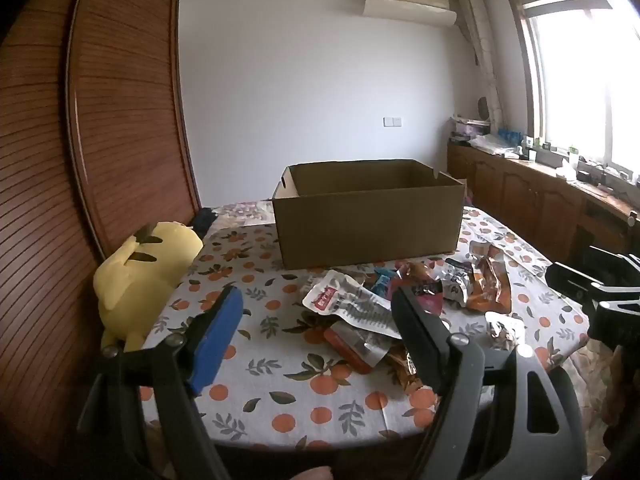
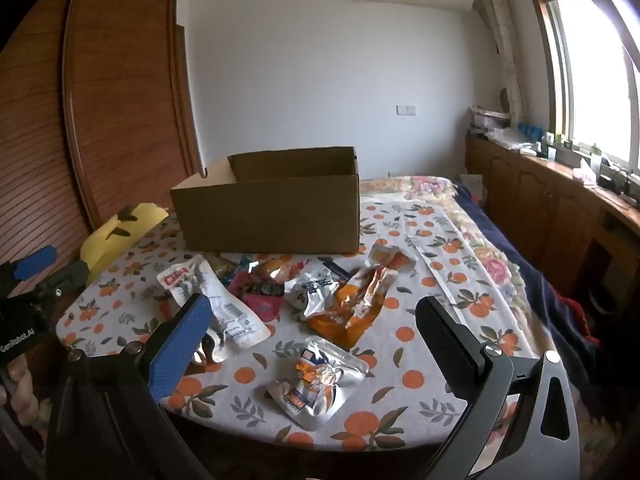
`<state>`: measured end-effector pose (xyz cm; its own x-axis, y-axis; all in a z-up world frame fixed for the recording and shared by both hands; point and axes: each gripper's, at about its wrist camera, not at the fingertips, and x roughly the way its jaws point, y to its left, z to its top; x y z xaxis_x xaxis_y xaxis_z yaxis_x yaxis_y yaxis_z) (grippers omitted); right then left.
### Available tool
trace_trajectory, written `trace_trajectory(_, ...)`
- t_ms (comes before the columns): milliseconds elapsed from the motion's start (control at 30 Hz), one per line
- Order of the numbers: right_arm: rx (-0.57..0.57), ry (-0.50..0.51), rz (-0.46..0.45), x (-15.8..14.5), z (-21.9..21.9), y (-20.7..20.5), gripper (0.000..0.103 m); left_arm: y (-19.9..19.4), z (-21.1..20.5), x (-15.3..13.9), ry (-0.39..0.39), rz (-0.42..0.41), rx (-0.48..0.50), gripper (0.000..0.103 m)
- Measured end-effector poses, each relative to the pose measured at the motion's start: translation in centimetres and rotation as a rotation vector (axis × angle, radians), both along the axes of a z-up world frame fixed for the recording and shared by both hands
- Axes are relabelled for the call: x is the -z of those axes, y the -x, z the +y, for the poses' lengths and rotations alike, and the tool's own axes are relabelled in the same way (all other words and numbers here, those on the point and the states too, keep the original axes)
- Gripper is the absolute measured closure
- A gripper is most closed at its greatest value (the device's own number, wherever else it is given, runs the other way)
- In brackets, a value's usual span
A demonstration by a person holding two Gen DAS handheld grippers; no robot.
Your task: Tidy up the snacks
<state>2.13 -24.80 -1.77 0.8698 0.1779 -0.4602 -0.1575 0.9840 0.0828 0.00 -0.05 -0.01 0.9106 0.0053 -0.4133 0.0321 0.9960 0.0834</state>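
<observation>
A pile of snack packets (image 1: 404, 304) (image 2: 304, 296) lies on the orange-print tablecloth (image 1: 280, 384) (image 2: 432, 320), in front of an open brown cardboard box (image 1: 368, 216) (image 2: 272, 212). A white packet with a red label (image 1: 344, 300) (image 2: 212, 304) lies at the pile's left. An orange packet (image 2: 356, 304) sits in the middle, and a small white and orange one (image 2: 316, 380) lies nearest the front edge. My left gripper (image 1: 316, 320) hovers open above the cloth, left of the pile. My right gripper (image 2: 316, 328) hangs wide open over the near packets, holding nothing.
A yellow plush toy (image 1: 140, 276) (image 2: 120, 236) lies at the table's left edge against a wooden slatted door (image 1: 120, 112). Low wooden cabinets (image 1: 532, 196) with clutter run under the window at right. A flowered cloth and dark blanket (image 2: 532, 280) cover the table's right side.
</observation>
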Motion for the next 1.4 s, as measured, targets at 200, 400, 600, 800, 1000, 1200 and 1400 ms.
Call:
trace_trajectory(200,0.000,0.005,-0.004,-0.09,-0.10,0.15,0.000,-0.03,0.05,0.07,0.013,-0.004,-0.002,0.025)
trace_trajectory(400,-0.002,0.003,-0.009,-0.14,-0.25,0.35,0.000,-0.06,-0.03,0.12,0.012,-0.002,0.001,0.025)
trace_trajectory(600,0.001,0.002,-0.012,-0.02,-0.24,0.08,0.000,-0.28,0.00,-0.03,0.015,-0.004,0.001,0.025)
trace_trajectory(800,0.001,0.001,-0.012,-0.04,-0.25,0.01,0.000,-0.14,0.17,-0.27,0.016,-0.008,0.000,0.025)
trace_trajectory(1000,0.002,0.002,-0.013,-0.09,-0.25,0.02,0.000,-0.10,0.19,-0.29,0.016,-0.011,0.000,0.025)
trace_trajectory(1200,0.002,-0.001,-0.013,-0.11,-0.32,0.04,0.000,-0.31,0.65,-0.85,0.019,-0.014,-0.002,0.025)
trace_trajectory(1400,0.000,-0.002,-0.011,-0.08,-0.44,-0.04,0.000,-0.16,0.68,-0.56,0.021,-0.014,-0.001,0.025)
